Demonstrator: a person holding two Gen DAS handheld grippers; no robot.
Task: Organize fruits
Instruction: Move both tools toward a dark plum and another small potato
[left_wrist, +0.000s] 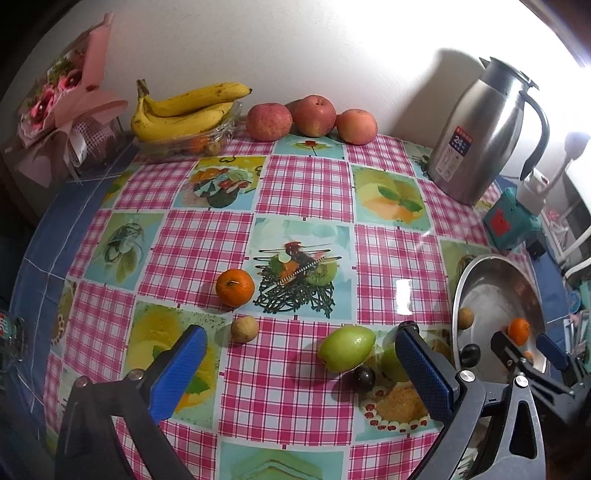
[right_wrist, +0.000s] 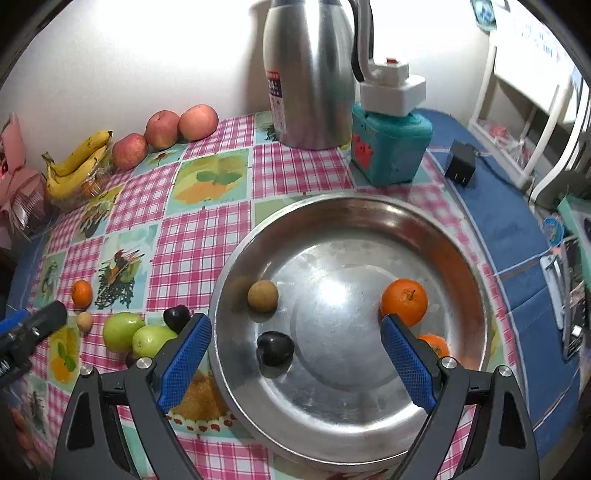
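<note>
My left gripper (left_wrist: 300, 332) stands open above the checked tablecloth with nothing between its blue pads. Ahead of it lie a tangerine (left_wrist: 235, 287), a longan (left_wrist: 244, 328), two green fruits (left_wrist: 346, 348) and a dark fruit (left_wrist: 364, 377). My right gripper (right_wrist: 295, 321) hangs open and empty over the steel plate (right_wrist: 354, 201). In the plate are a longan (right_wrist: 262, 295), a dark fruit (right_wrist: 275, 349), a tangerine (right_wrist: 404, 301) and a second tangerine (right_wrist: 436, 345), half hidden behind the right finger. Just outside the plate's left rim sits another dark fruit (right_wrist: 176, 317).
Along the wall at the back stand bananas (left_wrist: 184, 110) on a clear tray, three apples (left_wrist: 310, 116) and a steel thermos jug (left_wrist: 487, 133). A teal box (right_wrist: 388, 147) and a black adapter (right_wrist: 461, 164) sit behind the plate. A pink bouquet (left_wrist: 62, 103) is at the far left.
</note>
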